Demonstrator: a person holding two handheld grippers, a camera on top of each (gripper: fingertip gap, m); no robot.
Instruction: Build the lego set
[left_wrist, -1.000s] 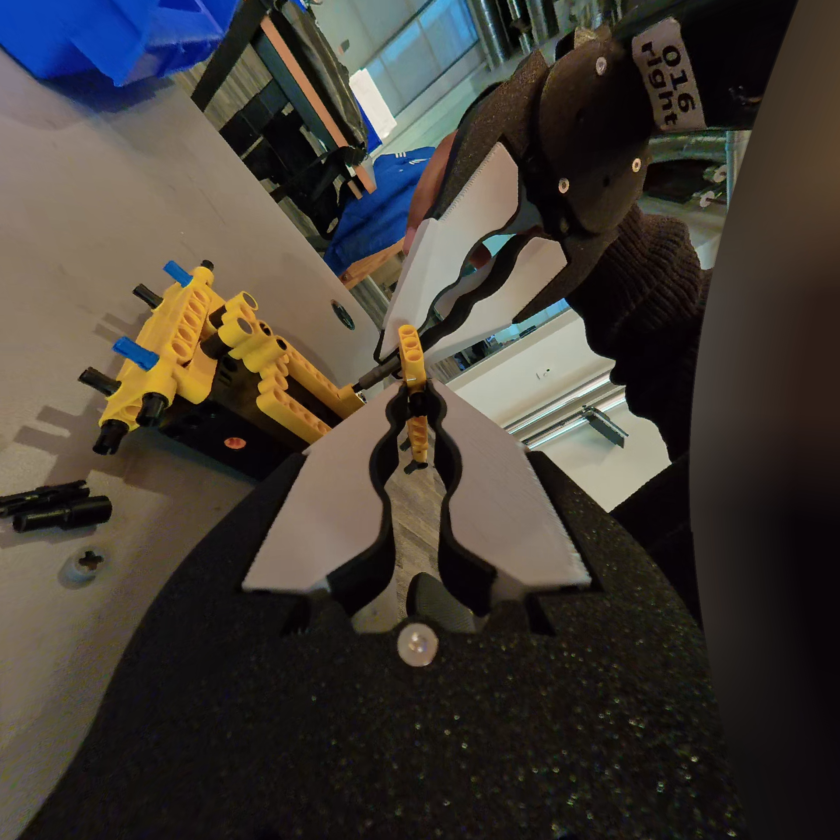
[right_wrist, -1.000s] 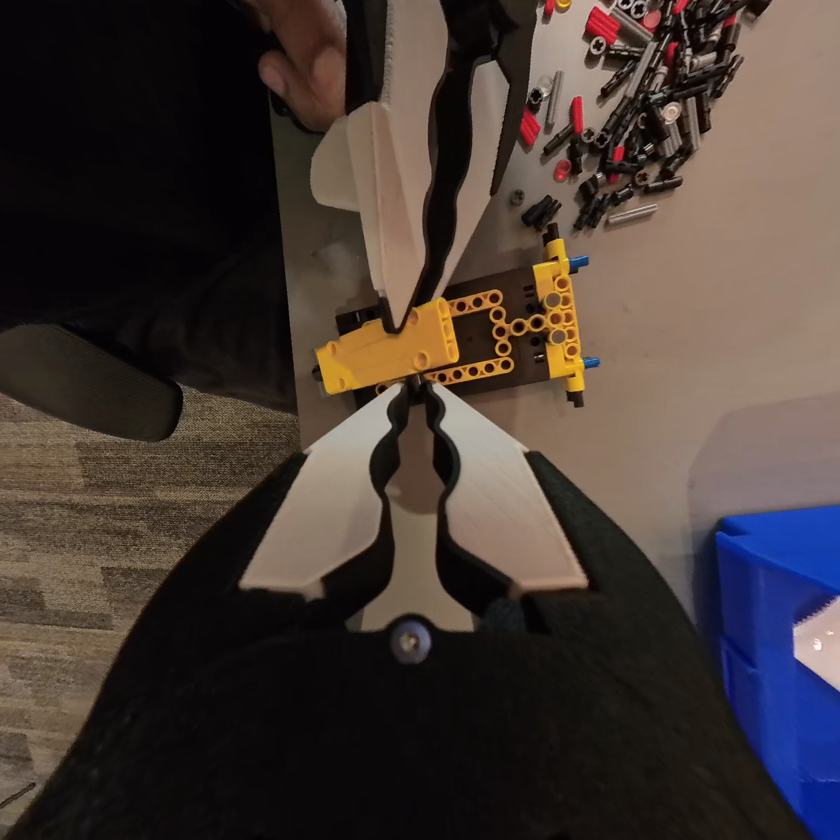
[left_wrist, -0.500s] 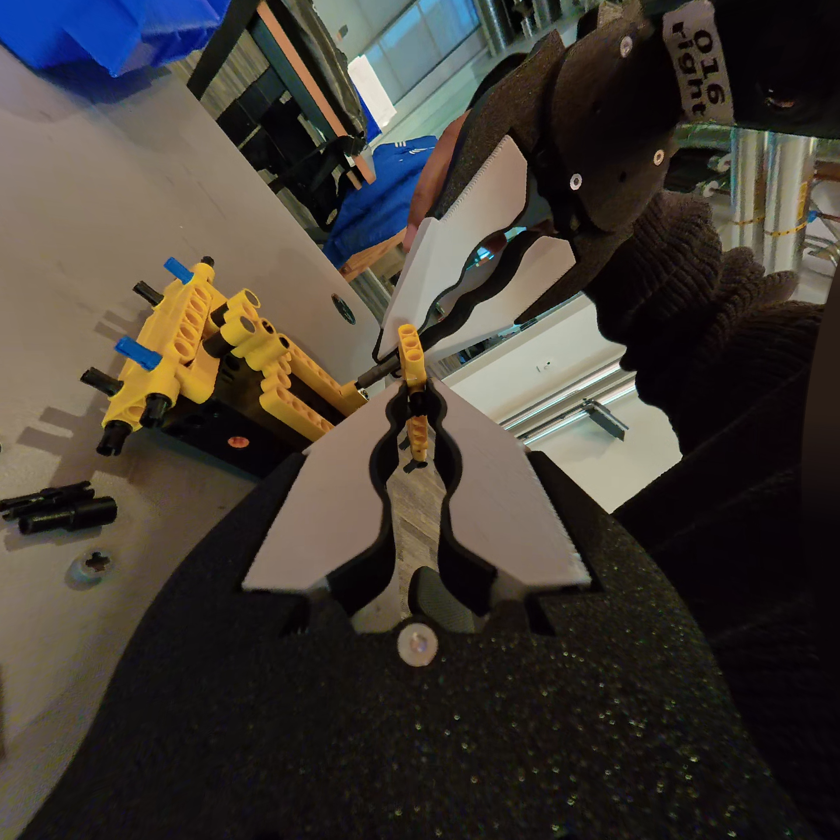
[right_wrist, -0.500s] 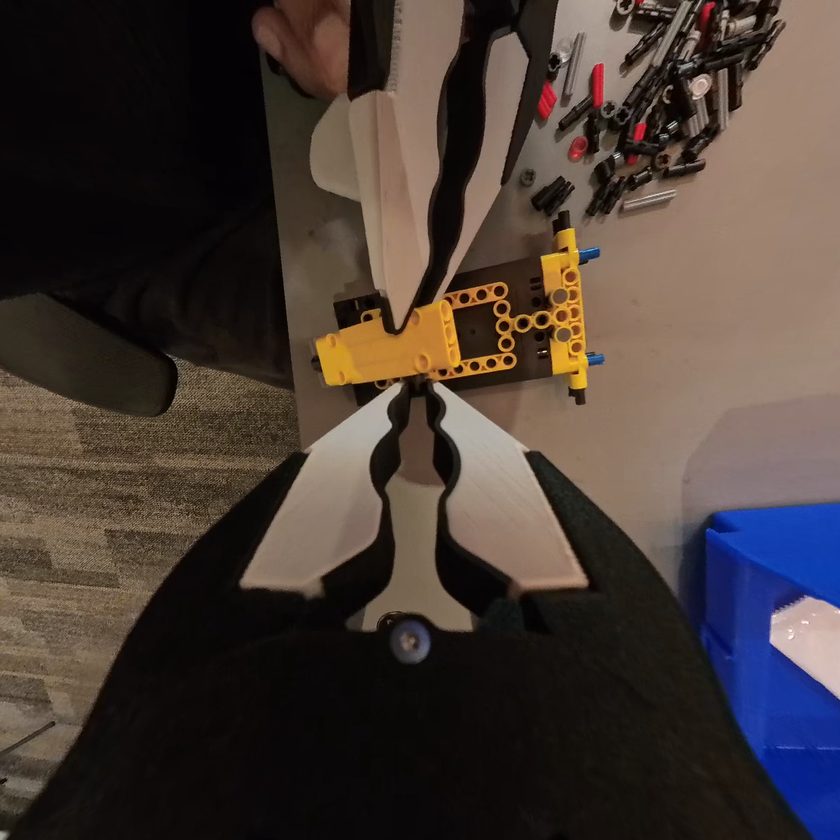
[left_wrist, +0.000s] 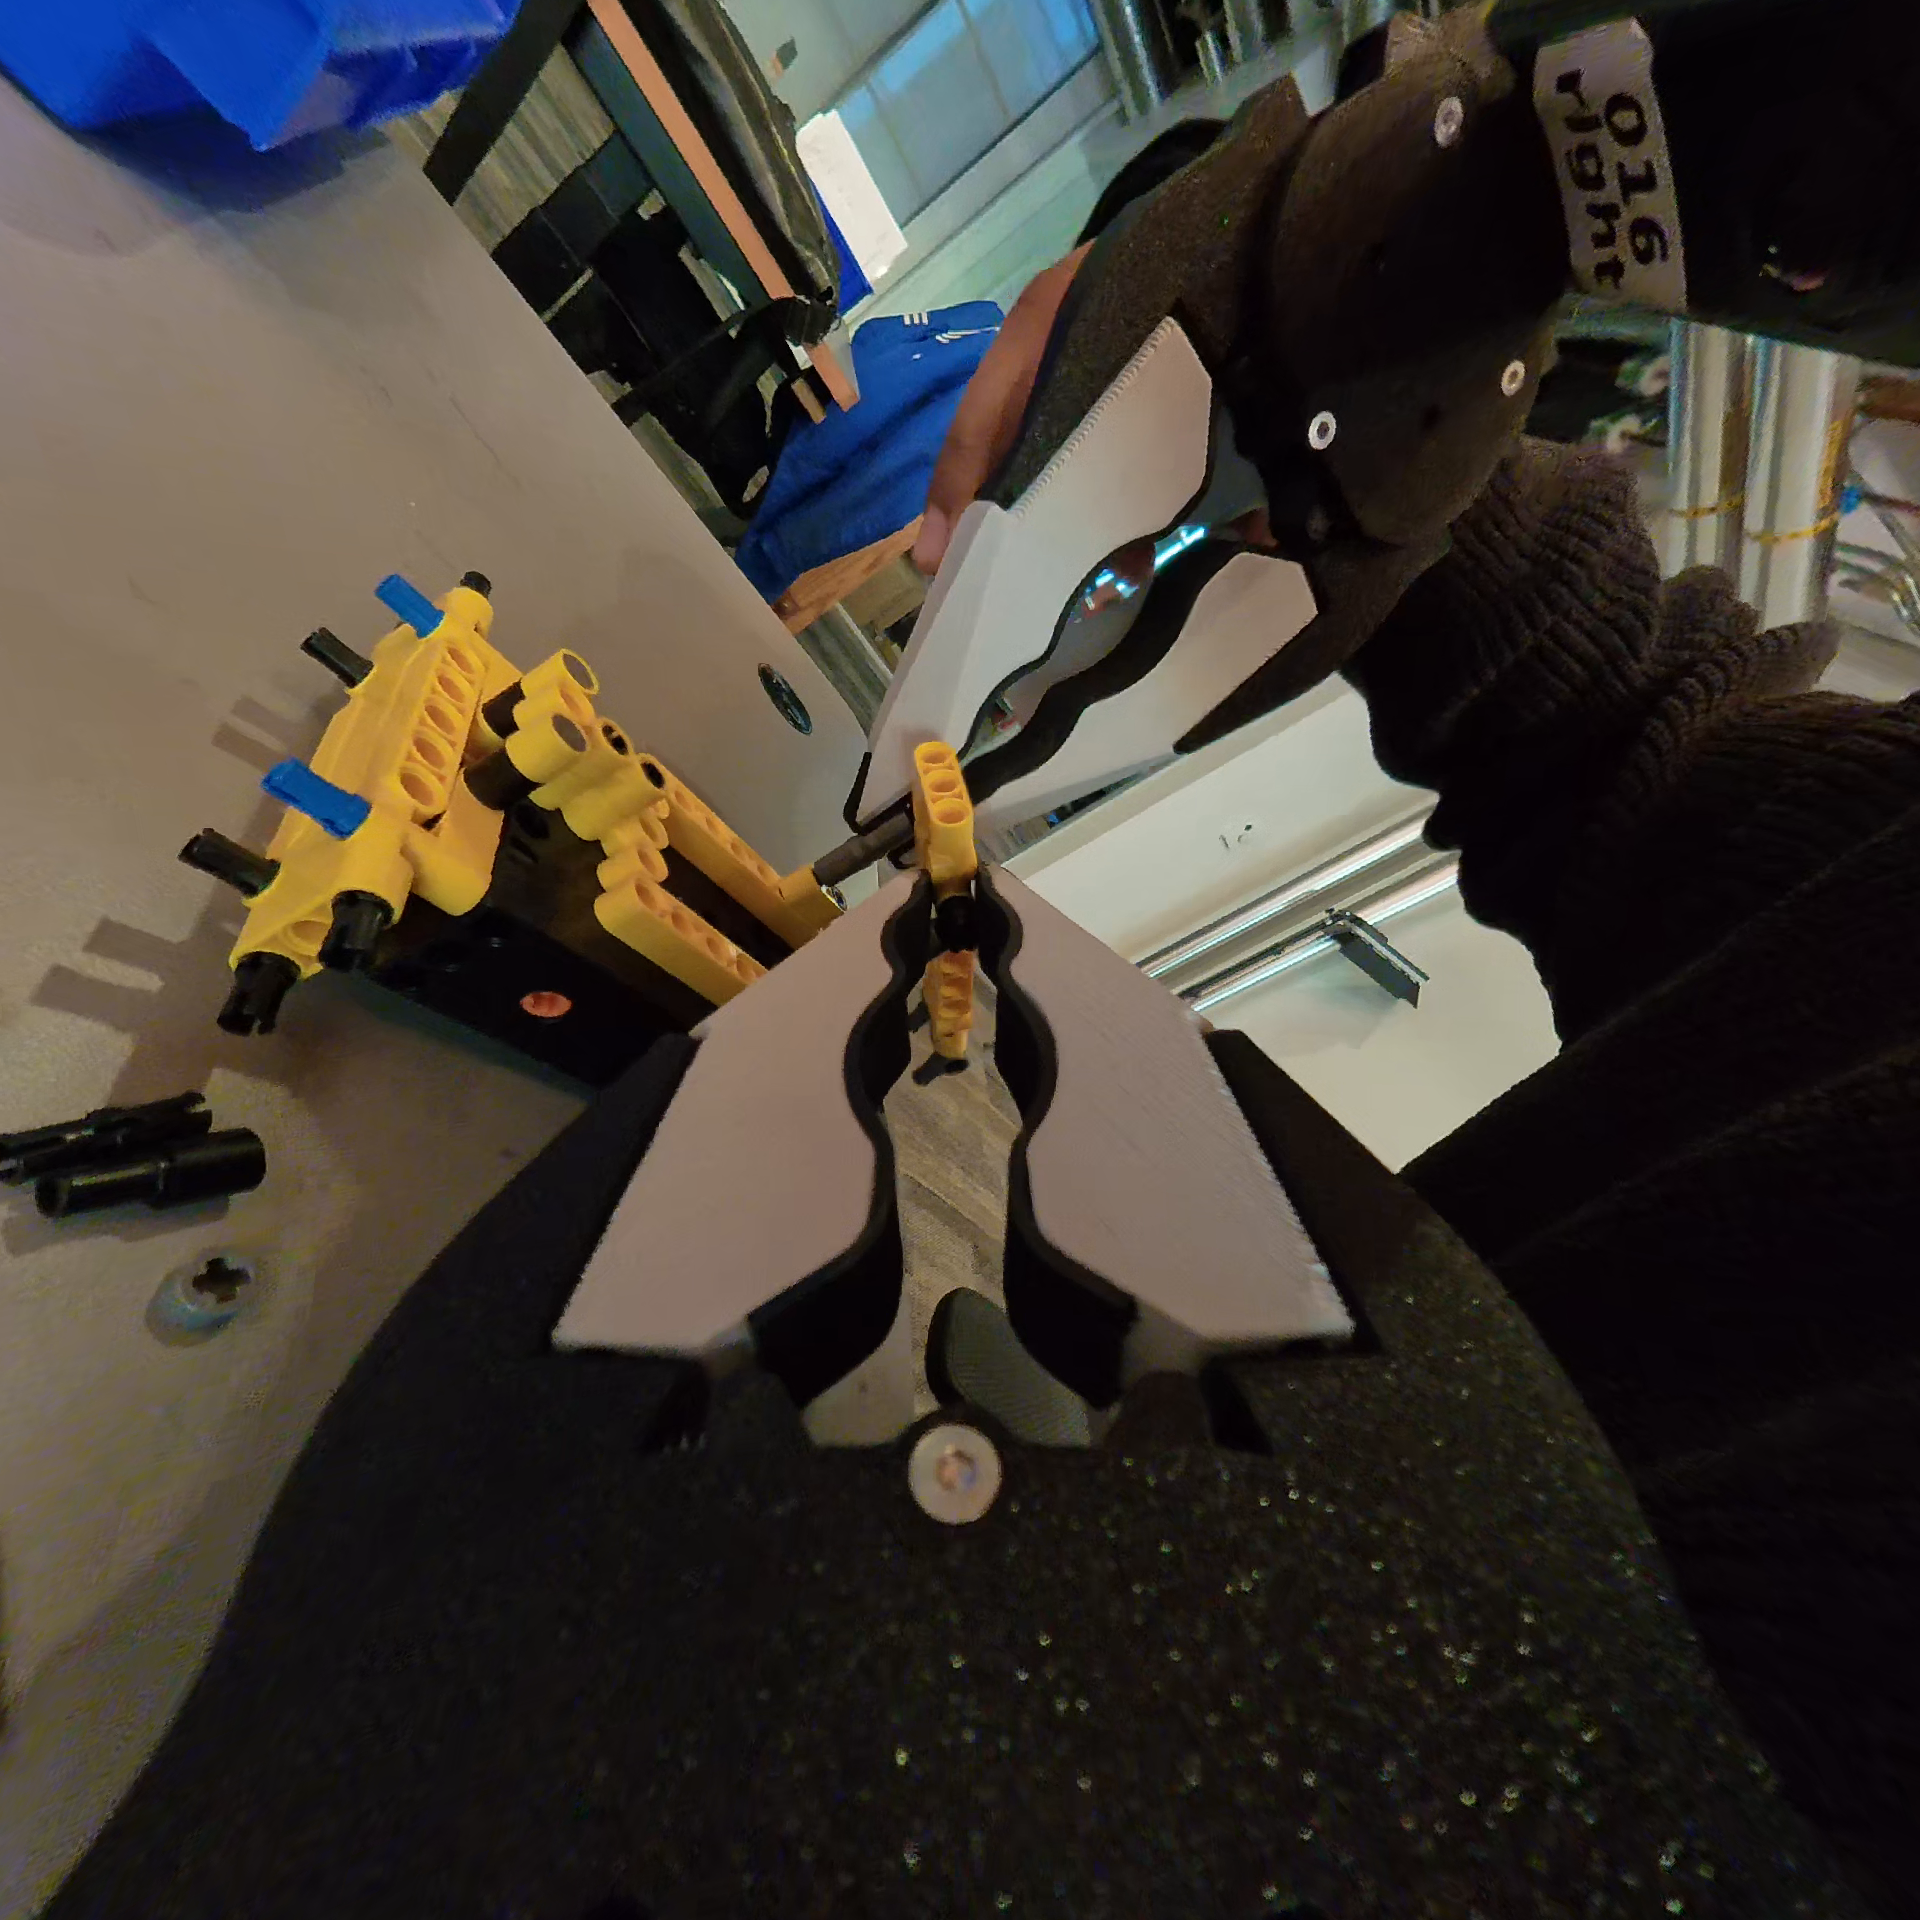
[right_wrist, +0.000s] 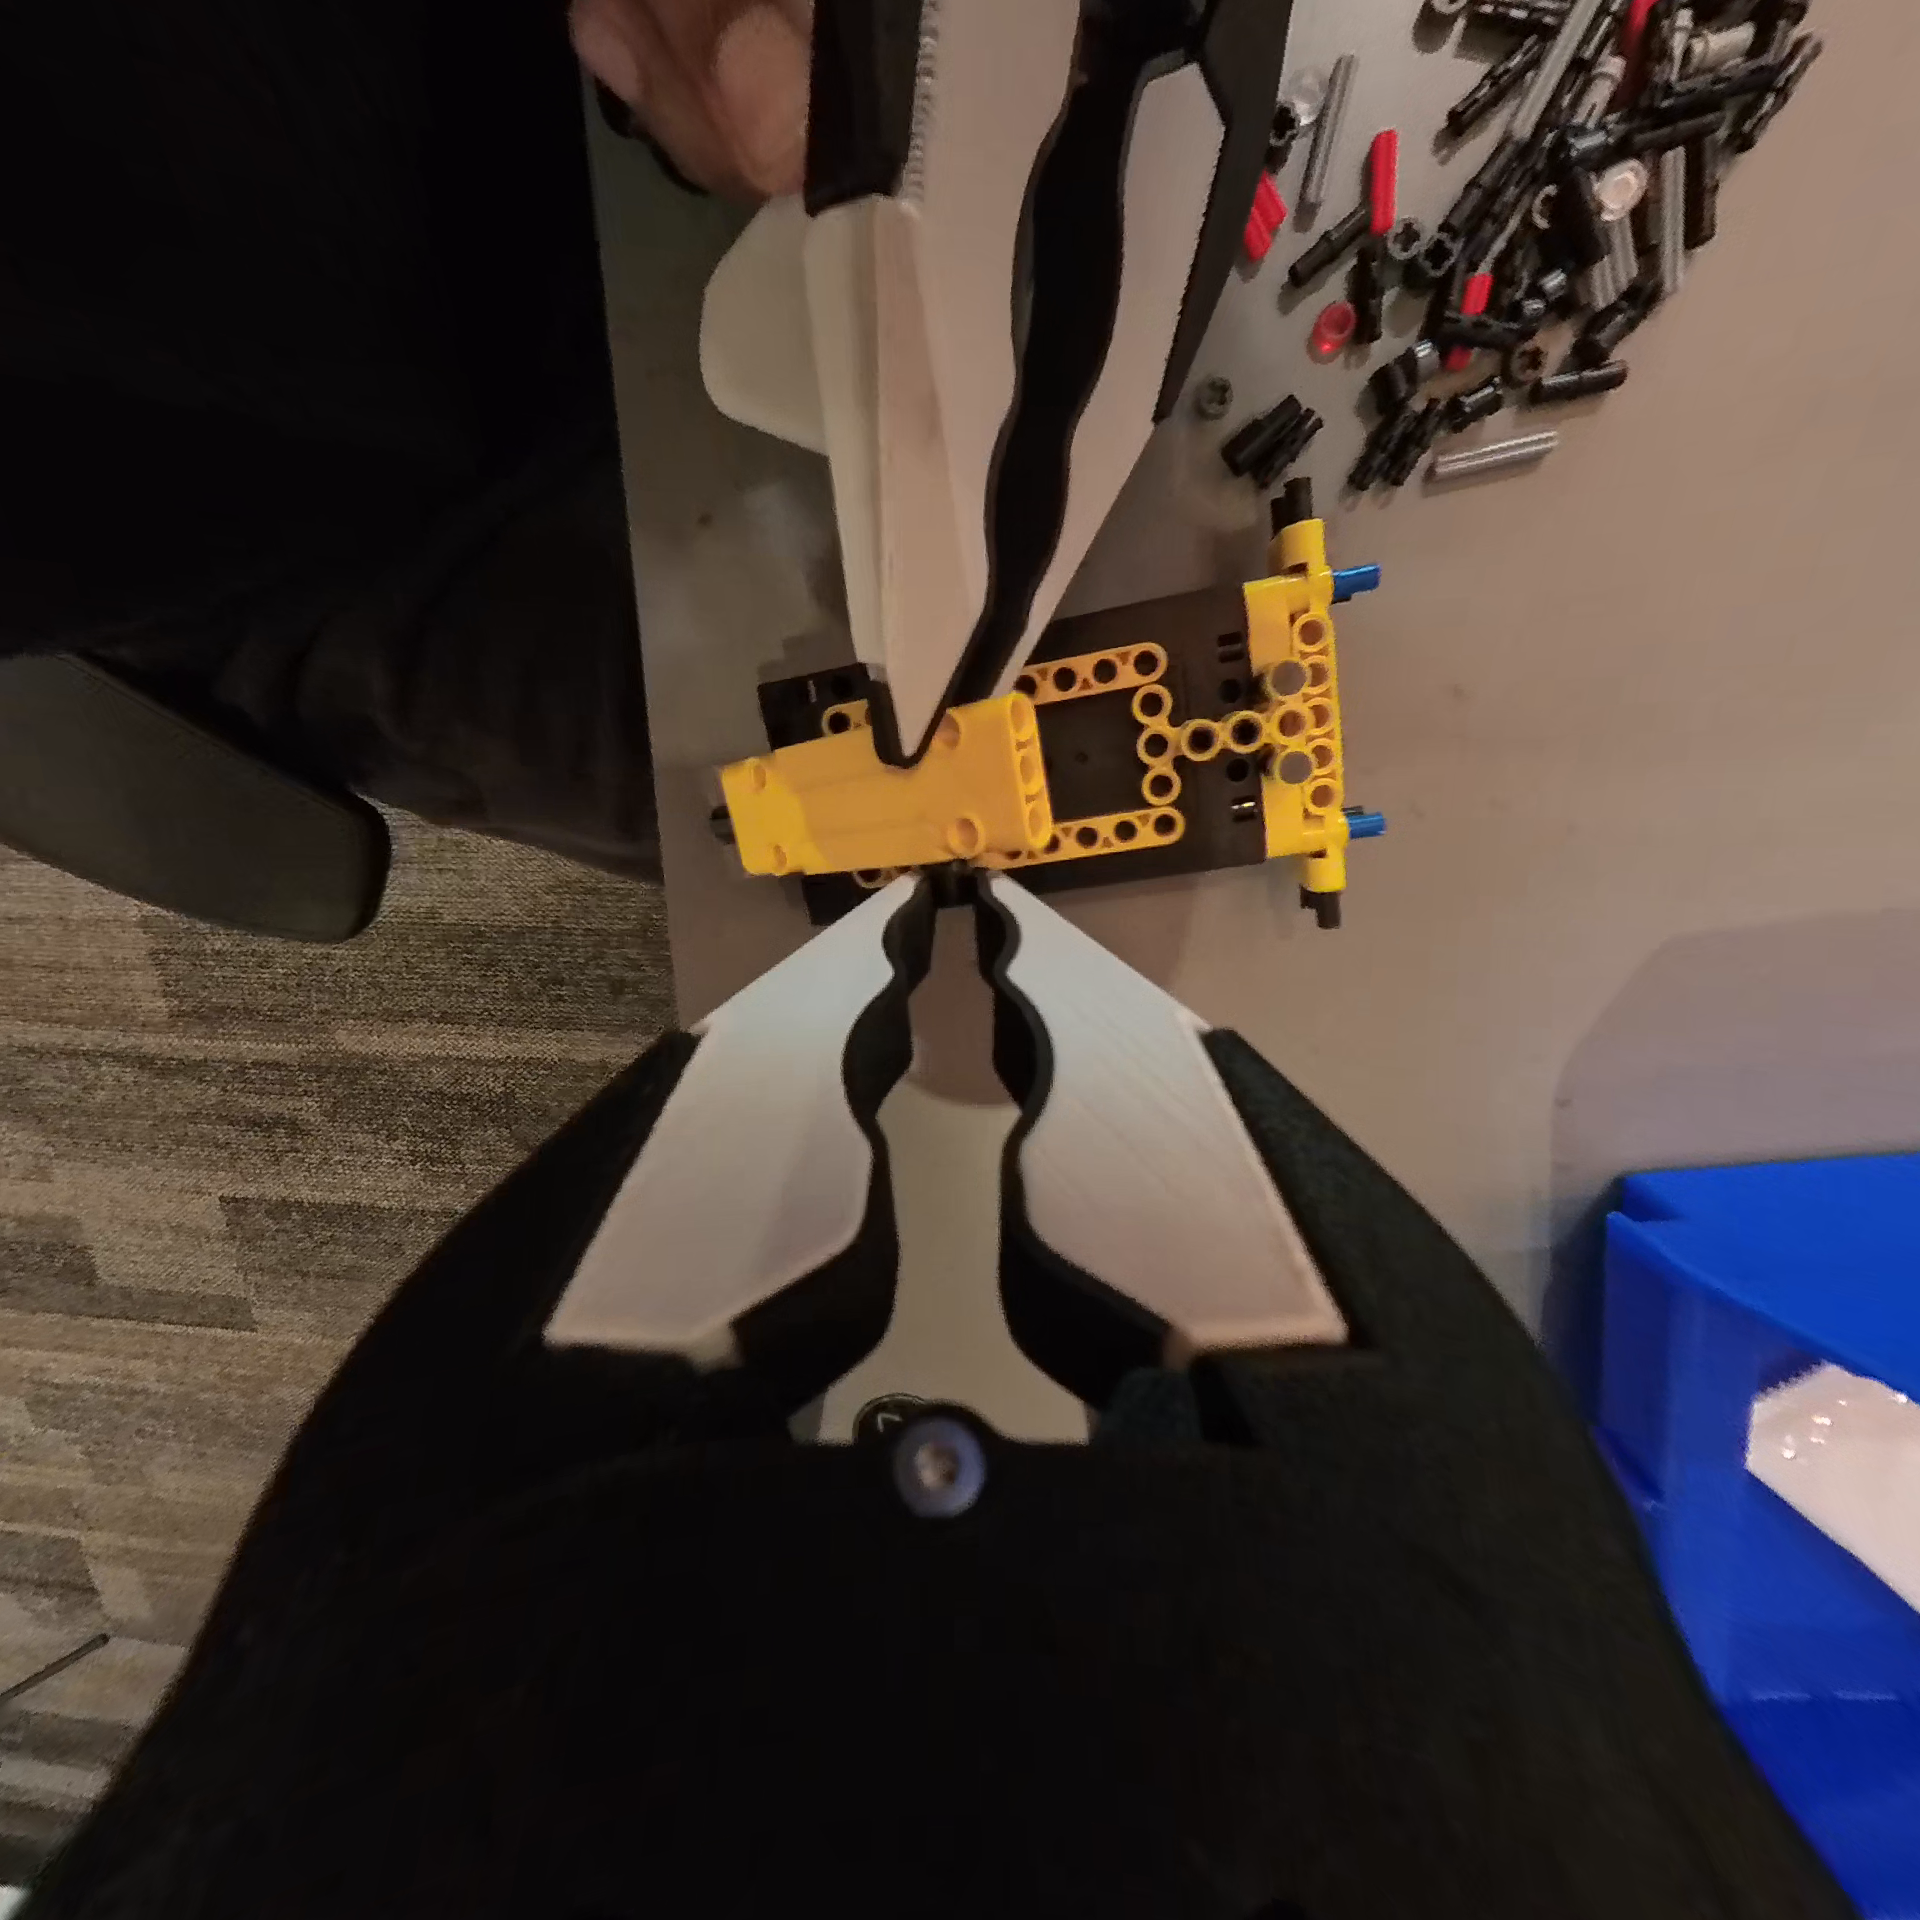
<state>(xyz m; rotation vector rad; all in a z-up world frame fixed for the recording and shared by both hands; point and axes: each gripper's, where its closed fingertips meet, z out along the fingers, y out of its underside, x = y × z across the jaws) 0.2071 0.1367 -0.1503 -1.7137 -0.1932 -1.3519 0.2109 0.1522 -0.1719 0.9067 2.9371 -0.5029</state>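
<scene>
My left gripper (left_wrist: 945, 885) is shut on a yellow panel piece (left_wrist: 943, 805), seen edge-on. In the right wrist view the left gripper (right_wrist: 914, 743) comes from the top and pinches the same panel (right_wrist: 831, 805) at the table's near edge. My right gripper (right_wrist: 951, 885) is shut on a small black pin (right_wrist: 954, 871) at the panel's side. It also shows in the left wrist view (left_wrist: 883, 821), with the pin (left_wrist: 857, 854) against the panel. A yellow beam frame (right_wrist: 1195, 743) on a black plate (right_wrist: 1101, 878) lies beside and partly under the panel.
A pile of black, grey and red pins and axles (right_wrist: 1507, 239) lies at the far right. A blue bin (right_wrist: 1766, 1455) stands near right. Two loose black pins (left_wrist: 135, 1153) and a screw head (left_wrist: 203, 1288) sit on the grey table (left_wrist: 208, 416). Carpet floor (right_wrist: 312, 1143) lies past the edge. My left and right fingertips are right by each other.
Both grippers keep their grip in the same spot. The right gripper's body has tilted a little, and the right view has shifted slightly over the table.
</scene>
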